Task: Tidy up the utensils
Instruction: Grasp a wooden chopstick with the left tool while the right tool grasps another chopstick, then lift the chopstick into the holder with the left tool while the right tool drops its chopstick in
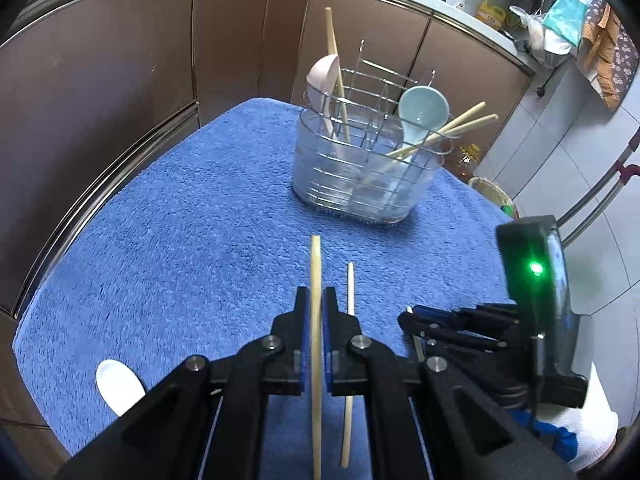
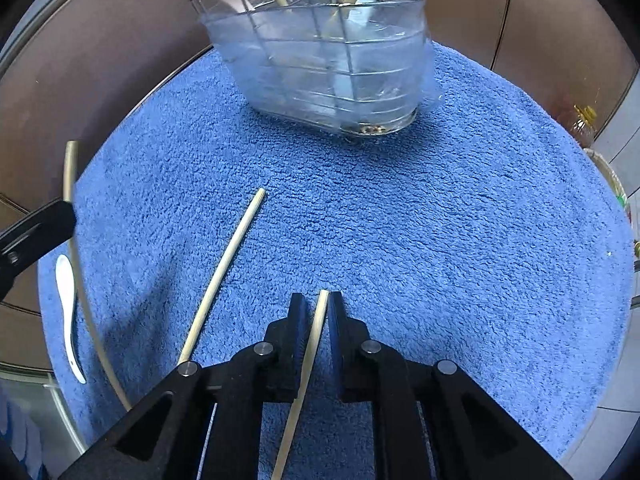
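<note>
A kitchen with brown cabinet fronts surrounds a table draped in a fluffy blue towel. Toward the far edge of the table stands a wire utensil caddy with a clear plastic liner, already holding a pale pink spoon, a pale blue spoon and several pale wooden chopsticks leaning against its rim, so it is probably where the loose pieces are meant to go.

The left gripper is clenched on a pale wooden chopstick that runs lengthwise between the jaws, its tip pointing toward the caddy; held that way, it looks ready to slide in end first. The right gripper has its jaws drawn in close around a second wooden chopstick, also aligned along them, near the table's near edge. Whether the pads truly press on it is hard to tell, since a thin gap shows on one side.

A third wooden chopstick lies loose on the towel between the two grippers, and a small white ceramic spoon rests near the left edge, both still to be sorted.

The left wrist view shows the caddy's full contents, the countertop clutter behind and the right gripper's body with a green light. The right wrist view cuts off the caddy's top but shows the whole white spoon and the lying chopstick.
</note>
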Demonstrator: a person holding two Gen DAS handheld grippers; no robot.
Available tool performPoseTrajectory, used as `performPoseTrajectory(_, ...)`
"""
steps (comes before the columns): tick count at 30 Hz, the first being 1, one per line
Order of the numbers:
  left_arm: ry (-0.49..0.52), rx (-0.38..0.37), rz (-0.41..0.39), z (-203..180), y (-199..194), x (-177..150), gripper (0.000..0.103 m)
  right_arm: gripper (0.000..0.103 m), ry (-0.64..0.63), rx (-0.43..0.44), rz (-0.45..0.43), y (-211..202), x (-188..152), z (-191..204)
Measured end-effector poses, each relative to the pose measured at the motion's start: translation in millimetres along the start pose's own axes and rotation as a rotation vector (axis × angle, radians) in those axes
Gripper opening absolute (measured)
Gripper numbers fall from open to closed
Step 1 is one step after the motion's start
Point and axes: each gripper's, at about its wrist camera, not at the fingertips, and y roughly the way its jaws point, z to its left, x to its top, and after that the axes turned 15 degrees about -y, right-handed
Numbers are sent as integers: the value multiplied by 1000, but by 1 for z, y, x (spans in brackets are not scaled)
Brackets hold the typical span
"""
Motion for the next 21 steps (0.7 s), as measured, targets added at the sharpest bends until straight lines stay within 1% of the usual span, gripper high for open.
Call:
performPoseTrajectory(2,-2,-7,-11,3,-10,-4,5,7,-14,-20,7,0,-1,5)
performPoseTrajectory(5,-2,-14,-36,6,-26,-9,5,5,-28,-15,-24,-11,-10,15)
performPoseTrajectory(10,-1,-37,-87,11,-60,-23,5,5,-46,0,-132,-54,-30,30)
performPoseTrajectory(16,7,-72,-158,11,-104,-42,5,5,-71,7,-307,-121,-67,54)
performPoseTrajectory(21,-12,-98,-201,16,-129,-52,5,5,-84,-1,-406,-162,-87,64)
